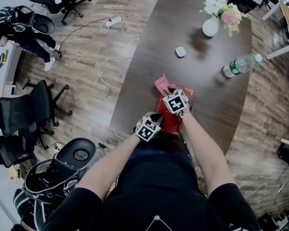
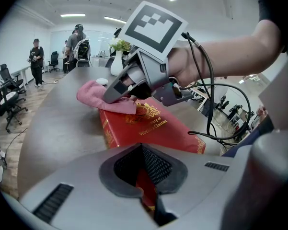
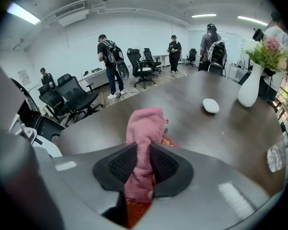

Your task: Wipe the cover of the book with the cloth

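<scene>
A red book (image 1: 171, 122) with gold print lies flat near the front edge of the dark wooden table (image 1: 149, 66). My left gripper (image 1: 155, 116) is shut on the book's near edge; red cover shows between its jaws (image 2: 144, 176). My right gripper (image 1: 171, 90) is shut on a pink cloth (image 1: 161, 84), and the cloth runs up between its jaws (image 3: 140, 171). In the left gripper view the cloth (image 2: 93, 94) rests on the far corner of the book (image 2: 153, 126) and hangs over onto the table, with the right gripper (image 2: 112, 94) pressing it down.
A white vase of flowers (image 1: 211, 25), a small white object (image 1: 181, 51) and a lying water bottle (image 1: 240, 65) sit farther back on the table. Office chairs (image 1: 24, 112) and a white cable (image 1: 110, 61) are on the floor to the left. People stand in the background.
</scene>
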`<state>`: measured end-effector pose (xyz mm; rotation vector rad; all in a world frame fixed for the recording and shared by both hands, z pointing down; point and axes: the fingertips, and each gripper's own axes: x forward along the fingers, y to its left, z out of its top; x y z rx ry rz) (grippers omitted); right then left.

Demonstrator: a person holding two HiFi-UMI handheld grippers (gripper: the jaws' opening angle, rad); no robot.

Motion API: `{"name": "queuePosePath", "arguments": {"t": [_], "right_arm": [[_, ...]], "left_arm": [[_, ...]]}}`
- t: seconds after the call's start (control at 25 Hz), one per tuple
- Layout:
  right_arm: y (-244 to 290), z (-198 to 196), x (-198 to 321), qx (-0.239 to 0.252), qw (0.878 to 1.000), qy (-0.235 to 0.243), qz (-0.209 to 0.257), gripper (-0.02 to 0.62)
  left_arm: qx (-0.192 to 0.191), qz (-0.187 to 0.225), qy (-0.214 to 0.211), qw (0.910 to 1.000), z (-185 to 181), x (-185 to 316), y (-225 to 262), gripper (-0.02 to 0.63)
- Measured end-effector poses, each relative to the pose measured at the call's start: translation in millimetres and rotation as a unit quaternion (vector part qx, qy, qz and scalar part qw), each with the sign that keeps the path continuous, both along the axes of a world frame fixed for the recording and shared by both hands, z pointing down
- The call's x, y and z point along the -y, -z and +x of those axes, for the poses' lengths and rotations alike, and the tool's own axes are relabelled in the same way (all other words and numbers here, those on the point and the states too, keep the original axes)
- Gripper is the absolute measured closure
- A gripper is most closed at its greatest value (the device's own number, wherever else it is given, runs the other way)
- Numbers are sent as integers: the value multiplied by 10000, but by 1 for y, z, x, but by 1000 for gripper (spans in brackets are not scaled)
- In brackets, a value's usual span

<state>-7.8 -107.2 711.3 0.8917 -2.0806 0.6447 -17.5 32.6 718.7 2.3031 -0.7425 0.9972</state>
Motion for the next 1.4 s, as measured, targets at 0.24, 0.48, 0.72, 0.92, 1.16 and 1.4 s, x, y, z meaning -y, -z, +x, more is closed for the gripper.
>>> {"name": "queuePosePath", "arguments": {"t": [0.24, 0.48, 0.72, 0.92, 1.16, 1.4], "right_arm": [[3, -8, 5, 43, 10000, 53, 33, 502], [2, -16, 5, 111, 9999, 71, -6, 502], [1, -16, 5, 103, 9999, 99, -10, 502], [2, -16, 2, 142, 9998, 112, 19, 502], [1, -7, -1, 88, 9999, 87, -16, 502], [1, 4, -5, 33, 10000, 82, -3, 502]], "left_arm": [[-38, -17, 8, 10000, 0, 2, -1, 611], [-45, -5, 29, 10000, -1, 2, 0, 611], [-44, 42, 31, 10000, -1, 4, -1, 611], [8, -18, 40, 10000, -2, 0, -1, 611], [34, -35, 54, 10000, -1, 0, -2, 611], [32, 17, 62, 10000, -1, 1, -2, 611]]}}
